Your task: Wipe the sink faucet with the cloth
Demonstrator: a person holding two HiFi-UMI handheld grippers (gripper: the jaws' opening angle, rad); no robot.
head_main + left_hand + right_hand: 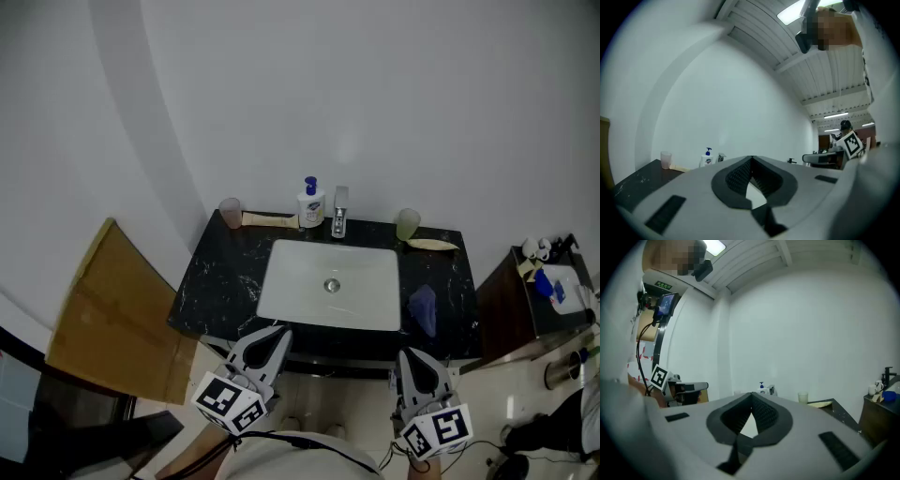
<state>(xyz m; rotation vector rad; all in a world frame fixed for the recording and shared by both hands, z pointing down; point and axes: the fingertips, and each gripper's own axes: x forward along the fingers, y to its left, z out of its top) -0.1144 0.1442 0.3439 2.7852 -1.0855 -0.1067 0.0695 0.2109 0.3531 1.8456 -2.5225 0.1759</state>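
The chrome faucet (339, 212) stands at the back of a white basin (281, 292) set in a black, white-veined counter (223, 274). The blue cloth (423, 309) lies crumpled on the counter just right of the basin, well apart from the faucet and touched by neither gripper.

Just left of the faucet is a white soap bottle (310, 204) with a blue pump; its label carries a blue mark, but the print is too small to read. A pinkish cup (230, 212) stands at the counter's back left corner and a pale green cup (407, 224) to the right of the faucet.

The left gripper (278, 330) and right gripper (405, 356) are held level at the counter's near edge, side by side and pointing toward the wall. In each gripper view the jaws meet at the tips, closed on nothing. Each gripper's cube bears black-and-white square markers with no lettering.

A sheet of cardboard (112, 314) leans to the left of the counter, and a dark side table (506, 295) with small blue and white items stands to the right. A green sign (662, 285) shows high up in the right gripper view, its writing illegible.
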